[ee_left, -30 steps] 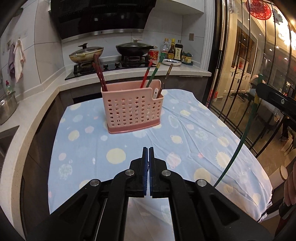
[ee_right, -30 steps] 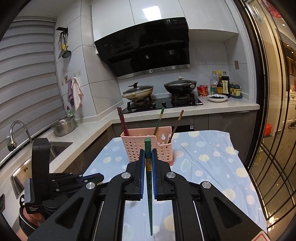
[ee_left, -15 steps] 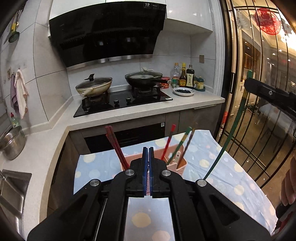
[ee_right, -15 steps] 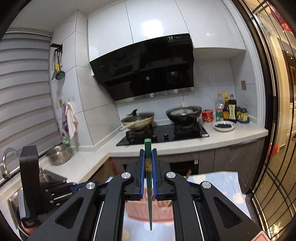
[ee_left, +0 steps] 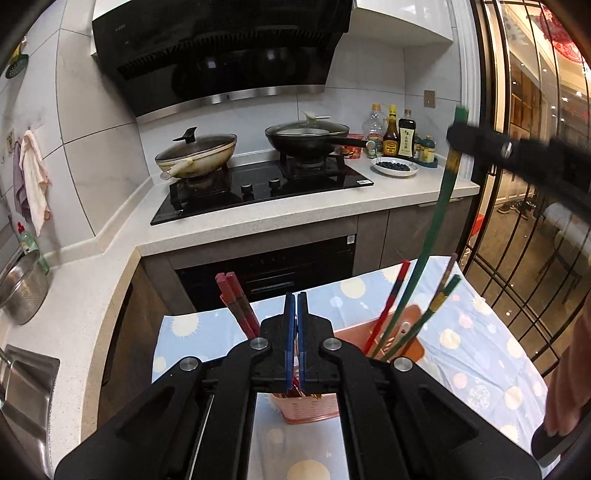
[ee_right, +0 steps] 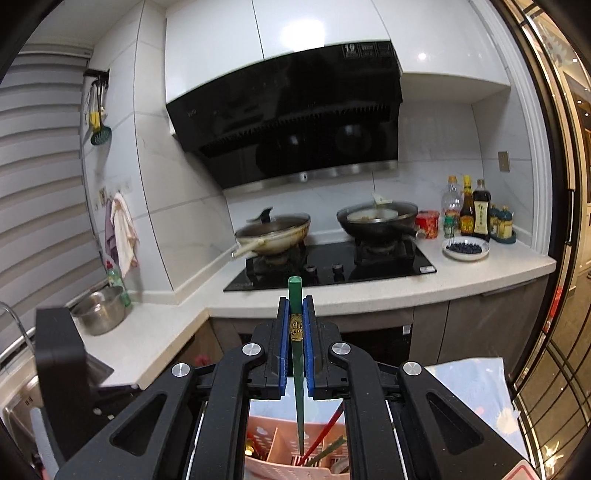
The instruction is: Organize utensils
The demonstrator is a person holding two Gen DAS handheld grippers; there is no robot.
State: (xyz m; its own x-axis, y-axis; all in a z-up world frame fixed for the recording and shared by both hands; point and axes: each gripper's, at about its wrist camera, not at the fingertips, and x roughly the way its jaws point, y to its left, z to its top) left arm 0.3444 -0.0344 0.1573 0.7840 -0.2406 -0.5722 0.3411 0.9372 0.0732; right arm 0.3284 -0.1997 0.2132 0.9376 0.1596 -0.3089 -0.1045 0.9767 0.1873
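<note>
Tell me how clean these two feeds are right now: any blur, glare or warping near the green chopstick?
Left wrist view: the right claw is motion-smeared, the green chopstick below it stays readable; the glass door throws bright reflections. Right wrist view: the chopstick is sharp in the claw, a ceiling light glares on the white cabinets. Fisheye bends the edges in both.

A pink holder (ee_left: pixel 413 325) stands on a pale-blue cloth (ee_left: pixel 480 354) dotted with cream circles; the chopstick (ee_right: pixel 298 373) is dark green (gold band near its top), between blue-padded black tongs (ee_right: pixel 295 325).
</note>
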